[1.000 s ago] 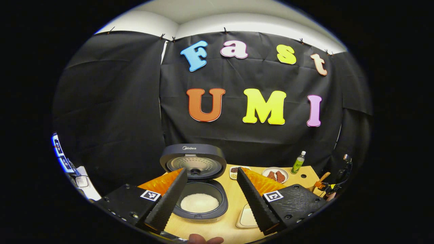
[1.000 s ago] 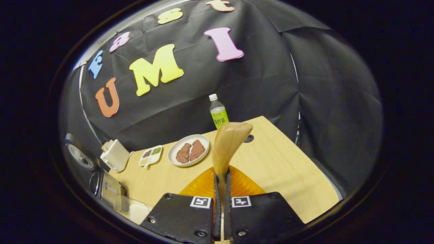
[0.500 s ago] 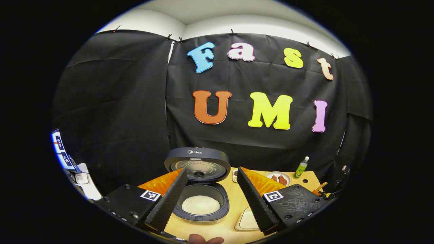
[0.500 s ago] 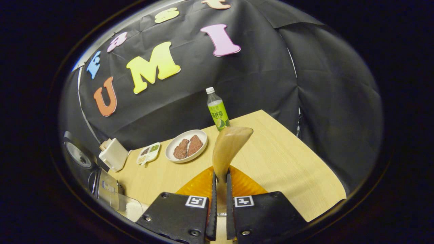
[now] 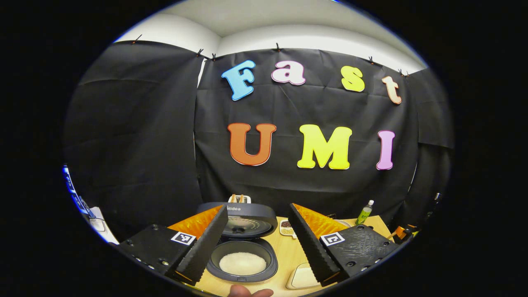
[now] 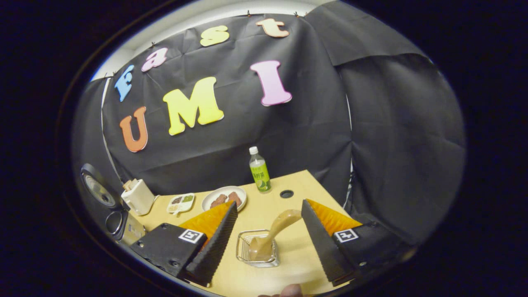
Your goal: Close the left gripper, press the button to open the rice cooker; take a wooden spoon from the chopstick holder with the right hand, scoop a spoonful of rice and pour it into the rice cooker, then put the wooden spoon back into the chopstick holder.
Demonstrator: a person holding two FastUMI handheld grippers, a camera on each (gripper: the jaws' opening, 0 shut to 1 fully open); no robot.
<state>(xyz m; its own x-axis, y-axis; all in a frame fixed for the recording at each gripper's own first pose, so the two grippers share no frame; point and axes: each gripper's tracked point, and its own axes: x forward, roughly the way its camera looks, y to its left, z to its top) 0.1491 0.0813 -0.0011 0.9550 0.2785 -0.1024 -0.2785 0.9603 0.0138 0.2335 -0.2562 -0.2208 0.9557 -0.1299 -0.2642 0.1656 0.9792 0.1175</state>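
Rice cooker: cut off at left edge of right gripper view, lid partly out of sight. Wooden spoon: bowl end hidden inside chopstick holder. White tray: half covered by left gripper finger. Small dish: contents too small to identify. Fingertip: cropped at bottom edge.

The rice cooker lid reads "Midea".
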